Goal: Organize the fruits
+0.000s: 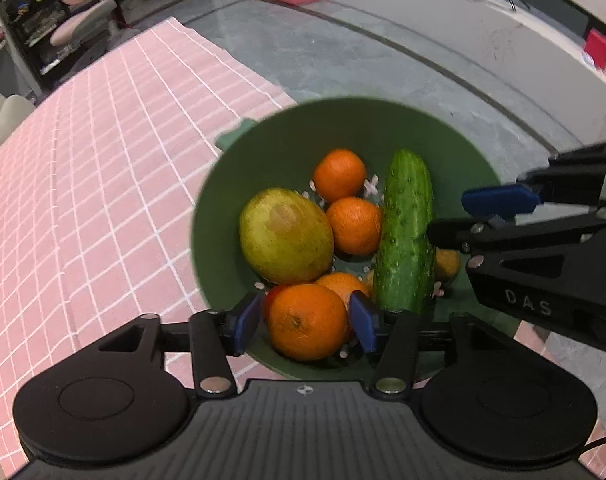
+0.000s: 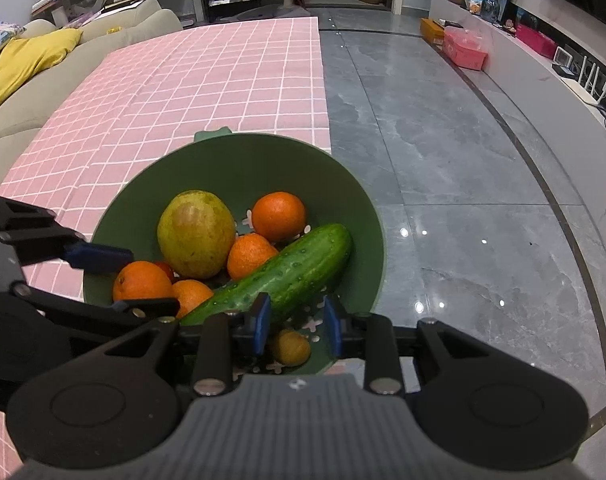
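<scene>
At six o'clock inside the round green plastic colander (image 1: 231, 184), the left gripper (image 1: 305, 322) is straddling a firm, dimpled, roll-prone orange (image 1: 307, 322), fingers half-spread at its widest middle and not visibly pressing, while the right gripper (image 2: 297, 324) is hovering with narrow, empty fingers.

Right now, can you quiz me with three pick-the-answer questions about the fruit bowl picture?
1. Where is the cucumber?
A. on the cloth
B. in the bowl
C. on the floor

2. What colour is the cloth?
A. blue
B. yellow
C. pink with white lines

3. What is the left gripper doing?
A. open around an orange
C. squeezing the cucumber
B. shut tight on nothing

Answers:
1 B: the cucumber lies inside the green bowl beside the oranges.
2 C: the cloth is pink with a white grid.
3 A: the left gripper has its blue pads on either side of the nearest orange, not pressing it.
</scene>
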